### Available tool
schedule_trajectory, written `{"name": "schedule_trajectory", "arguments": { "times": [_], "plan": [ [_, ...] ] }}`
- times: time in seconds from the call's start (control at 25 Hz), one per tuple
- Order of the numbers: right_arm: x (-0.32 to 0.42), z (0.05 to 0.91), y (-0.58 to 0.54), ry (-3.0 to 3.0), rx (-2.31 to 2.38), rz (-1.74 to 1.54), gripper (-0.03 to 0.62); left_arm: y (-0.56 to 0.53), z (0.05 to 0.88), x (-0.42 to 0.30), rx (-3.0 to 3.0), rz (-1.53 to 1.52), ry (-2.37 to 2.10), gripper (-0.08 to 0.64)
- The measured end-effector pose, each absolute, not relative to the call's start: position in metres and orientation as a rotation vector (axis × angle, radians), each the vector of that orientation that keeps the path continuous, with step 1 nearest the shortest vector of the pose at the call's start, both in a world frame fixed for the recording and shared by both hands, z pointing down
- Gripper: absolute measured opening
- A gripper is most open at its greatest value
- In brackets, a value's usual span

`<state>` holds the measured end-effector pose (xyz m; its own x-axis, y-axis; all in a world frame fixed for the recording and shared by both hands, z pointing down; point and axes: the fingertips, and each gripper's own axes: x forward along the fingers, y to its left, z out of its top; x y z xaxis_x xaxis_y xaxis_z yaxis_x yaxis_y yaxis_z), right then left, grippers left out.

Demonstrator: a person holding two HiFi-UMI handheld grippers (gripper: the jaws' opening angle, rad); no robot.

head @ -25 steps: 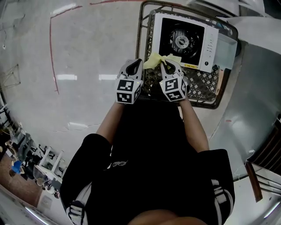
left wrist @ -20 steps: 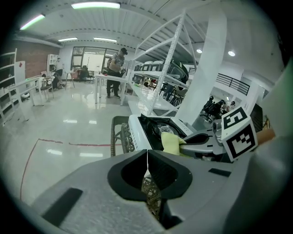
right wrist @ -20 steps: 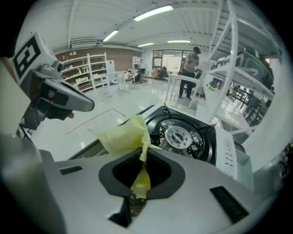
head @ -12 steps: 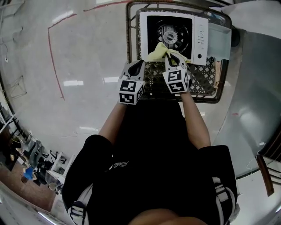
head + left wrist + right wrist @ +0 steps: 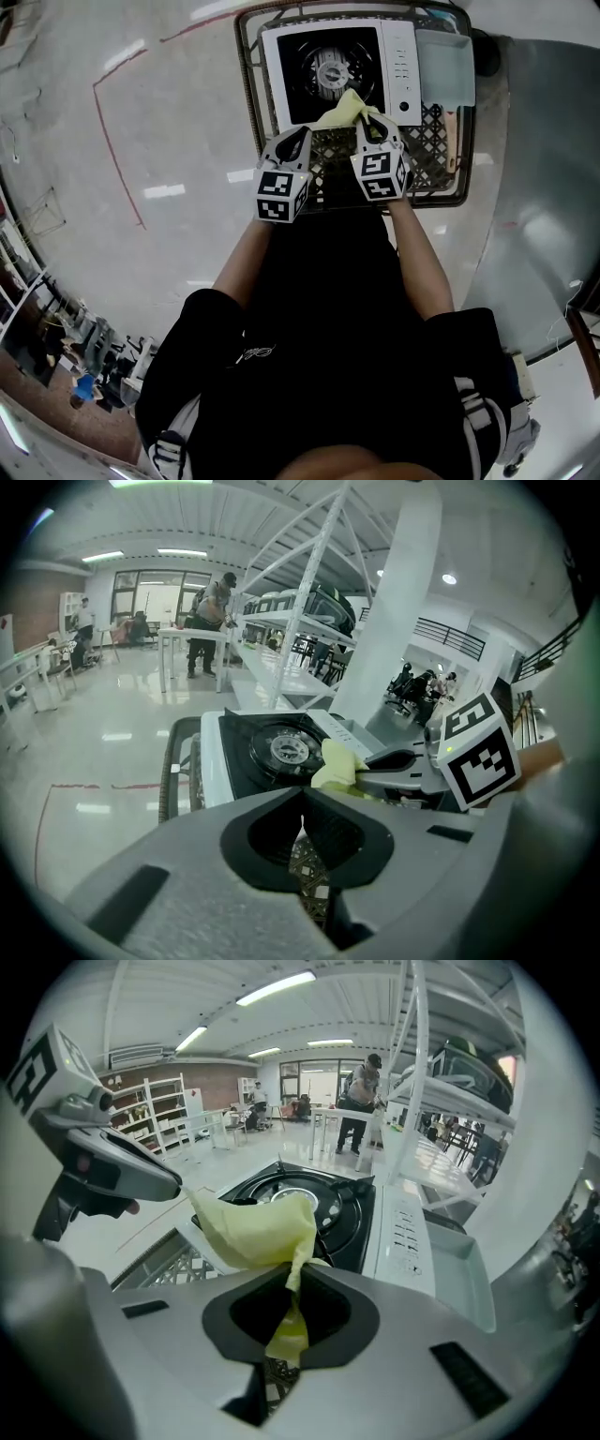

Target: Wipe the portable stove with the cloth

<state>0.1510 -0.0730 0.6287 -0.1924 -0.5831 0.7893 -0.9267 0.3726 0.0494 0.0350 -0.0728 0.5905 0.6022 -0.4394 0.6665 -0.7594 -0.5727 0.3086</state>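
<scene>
Yellow cloth (image 5: 258,1227) is pinched between the closed jaws of the right gripper (image 5: 291,1283), with most of it bunched up above the jaw tips and a narrow tail hanging down behind them. In the head view this cloth (image 5: 345,108) hangs over the near edge of the portable stove (image 5: 328,66), just short of the round burner (image 5: 330,70); whether it touches the black top cannot be told. The stove is white with a black top and a strip of controls along its right side, and it sits on a dark lattice crate (image 5: 431,141) with a pale tray (image 5: 445,66) beside it on the right. The left gripper (image 5: 302,808) is clenched with nothing between its jaws, and only the crate's lattice shows behind them. It hovers just left of the right gripper (image 5: 368,127), at the near left corner of the stove (image 5: 272,747), over the crate's edge.
</scene>
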Motion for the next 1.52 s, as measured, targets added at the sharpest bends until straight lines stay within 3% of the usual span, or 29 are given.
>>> {"name": "schedule_trajectory", "arguments": {
  "times": [0.56,0.8,1.0,1.52],
  "plan": [
    [0.201,0.556,-0.083,-2.002,1.52,0.457,0.021,-0.068,0.585,0.071,2.28,0.726,-0.921,0.021],
    [0.21,0.6,-0.087,-1.954,1.343,0.49,0.021,-0.065,0.585,0.08,2.279,0.746,-0.917,0.021],
    [0.218,0.631,-0.088,-1.94,1.373,0.703,0.021,-0.062,0.583,0.088,2.292,0.759,-0.907,0.021],
    [0.262,0.628,-0.079,-1.848,1.425,0.588,0.021,-0.054,0.585,0.113,2.313,0.787,-0.849,0.021]
  ]
}}
